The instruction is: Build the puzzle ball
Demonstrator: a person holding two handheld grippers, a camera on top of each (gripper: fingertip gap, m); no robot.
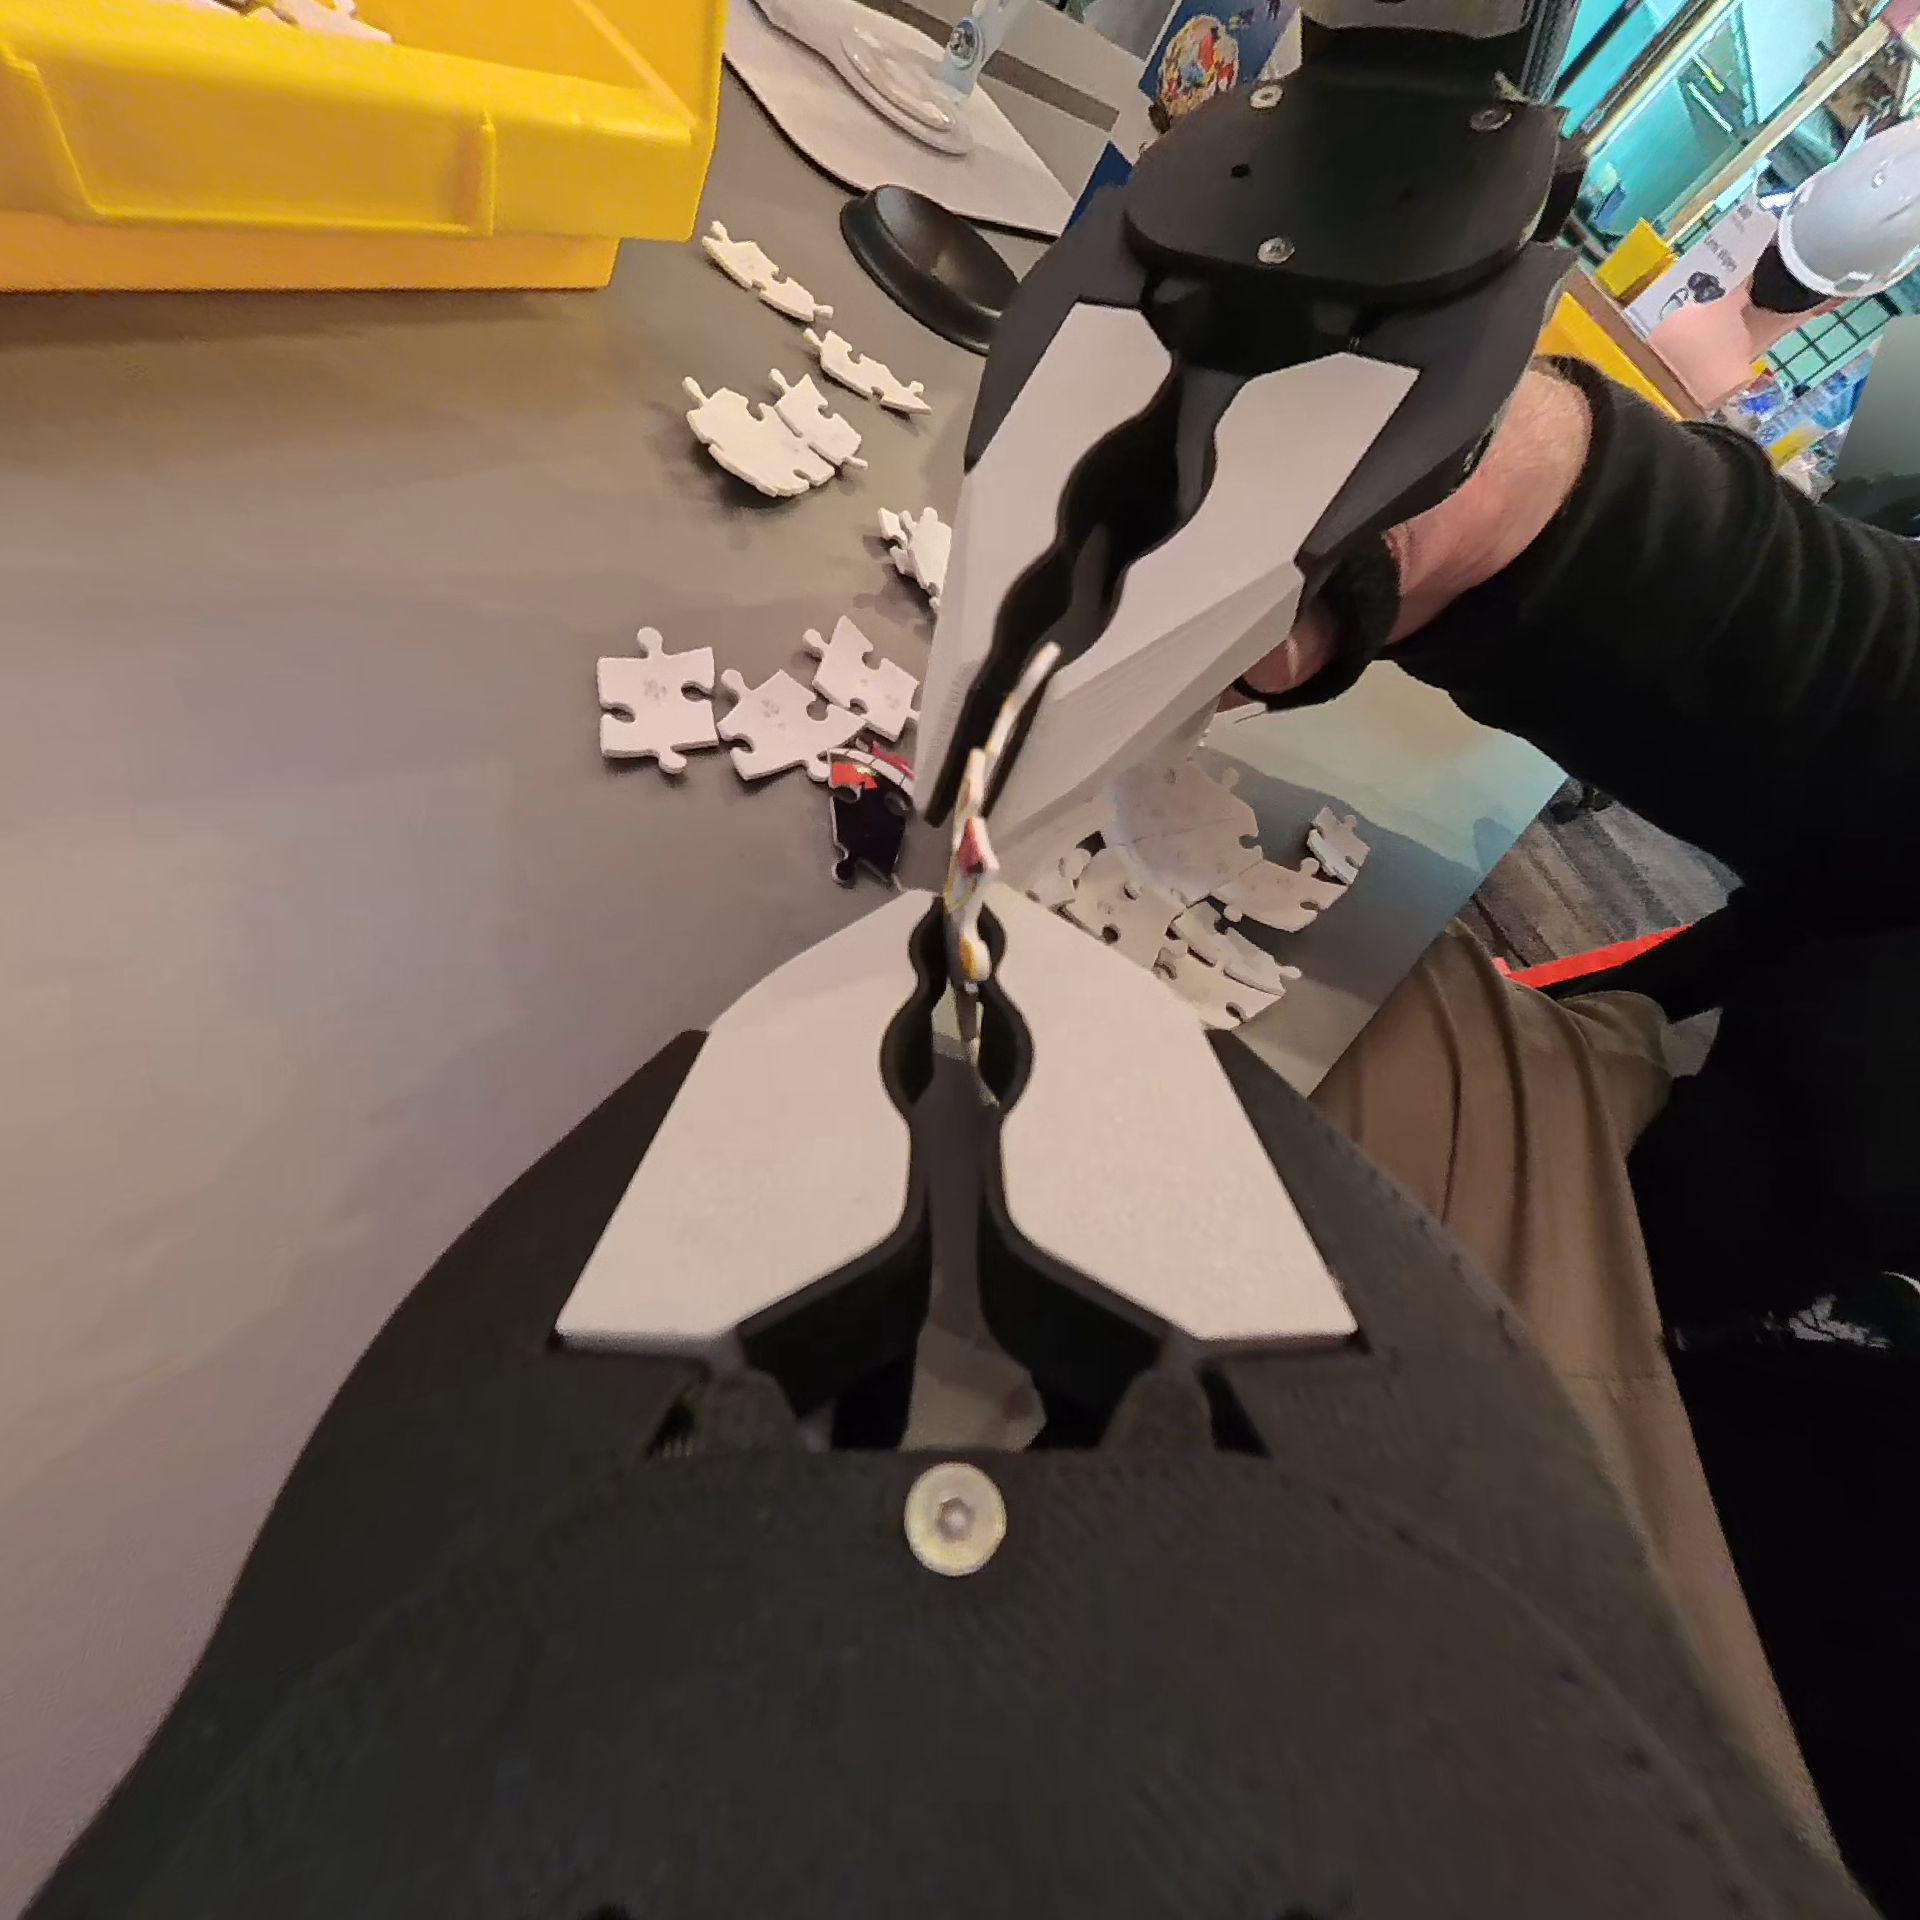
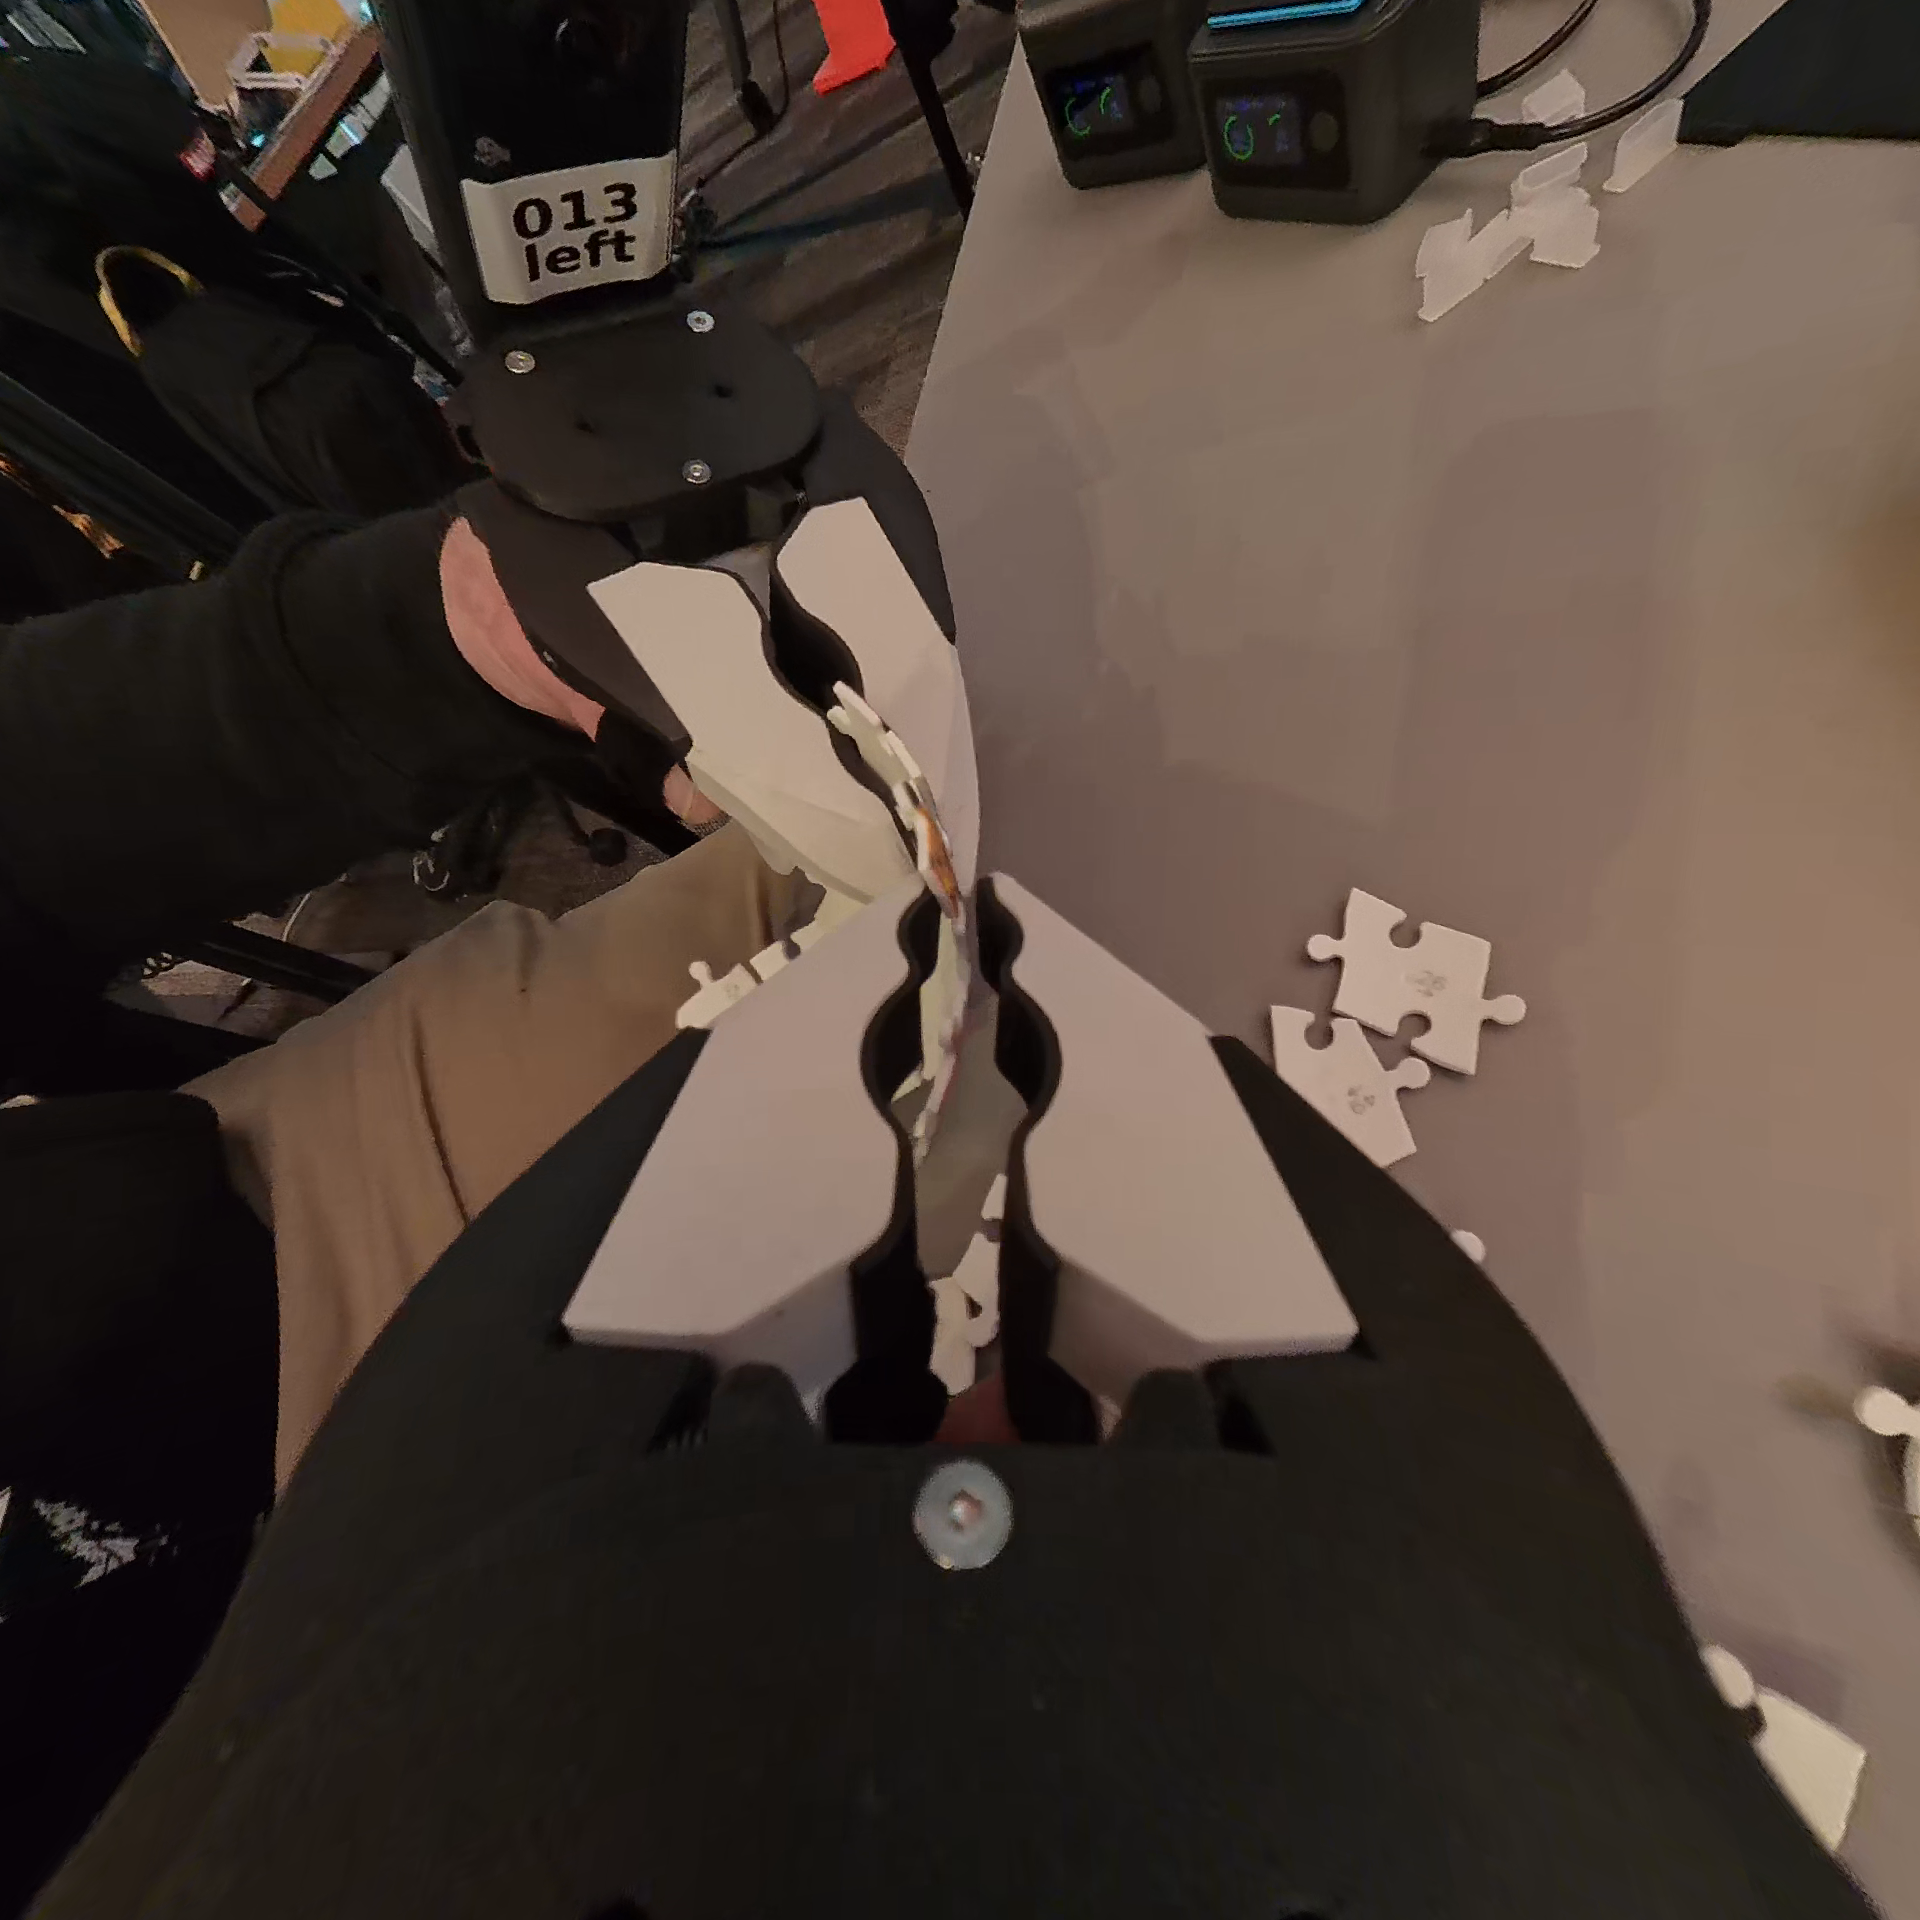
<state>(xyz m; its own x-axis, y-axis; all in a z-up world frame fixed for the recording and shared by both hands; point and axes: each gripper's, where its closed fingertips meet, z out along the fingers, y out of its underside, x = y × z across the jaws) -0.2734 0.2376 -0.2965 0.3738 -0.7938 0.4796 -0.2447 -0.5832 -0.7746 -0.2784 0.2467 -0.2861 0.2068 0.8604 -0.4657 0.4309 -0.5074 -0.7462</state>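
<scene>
My left gripper (image 1: 956, 920) is shut on a curved puzzle piece (image 1: 966, 951), seen edge-on with its printed side partly showing. My right gripper (image 1: 966, 821) comes in from the upper right, shut on a second puzzle piece (image 1: 1016, 698). The two pieces meet edge to edge in the air above the grey table (image 1: 312, 831), near its edge. In the right wrist view my right gripper (image 2: 951, 899) holds its piece (image 2: 954, 1003), and the left gripper (image 2: 925, 847) holds its white-backed piece (image 2: 883, 753) just beyond, tip to tip.
Loose white pieces (image 1: 769, 717) lie face down on the table, one coloured piece (image 1: 868, 816) among them, with a pile (image 1: 1195, 883) near the edge. A yellow bin (image 1: 364, 135) and a black round base (image 1: 925, 260) stand behind. Two dark devices (image 2: 1299, 114) and more pieces (image 2: 1392, 987) show on the right. My left and right fingertips are right by each other.
</scene>
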